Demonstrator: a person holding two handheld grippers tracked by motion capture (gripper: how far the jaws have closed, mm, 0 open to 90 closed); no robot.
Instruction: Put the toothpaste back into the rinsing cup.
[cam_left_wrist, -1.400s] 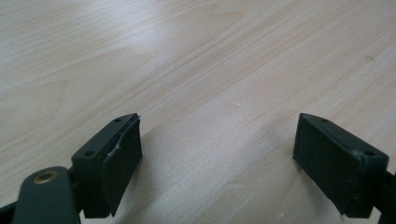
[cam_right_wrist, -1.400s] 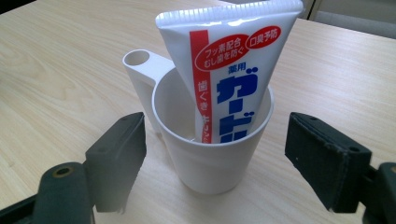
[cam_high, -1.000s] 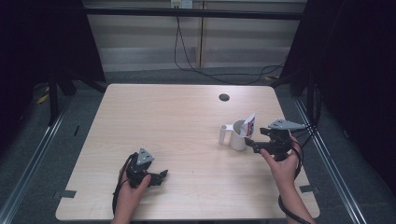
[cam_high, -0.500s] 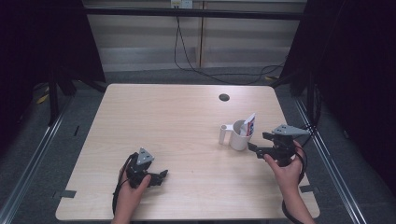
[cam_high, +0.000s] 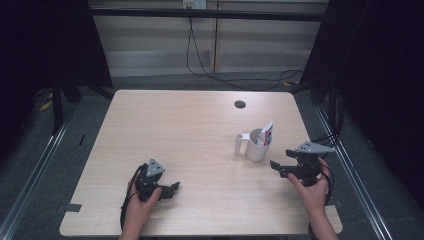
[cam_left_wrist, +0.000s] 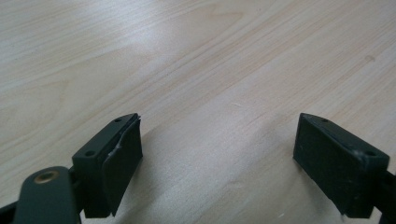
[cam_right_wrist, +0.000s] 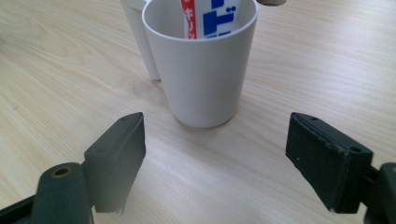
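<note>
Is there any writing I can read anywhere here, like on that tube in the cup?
"キ" and "ソ" (or "ン"), white on the red stripe of the tube standing in the white cup; the rest is cut off.
Large blue characters beside that stripe: cropped, not readable.
In the high view the tube's print is too small to read.
No other writing.

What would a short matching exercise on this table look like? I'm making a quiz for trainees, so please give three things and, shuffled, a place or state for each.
Things:
1. white cup
2. tube
3. left gripper

Places or states:
A. open over bare wood near the table's front edge
B. stands upright on the table, in front of the open right gripper
C. leans inside the cup, printed red and blue

Pairs: 1-B, 2-C, 3-A
</note>
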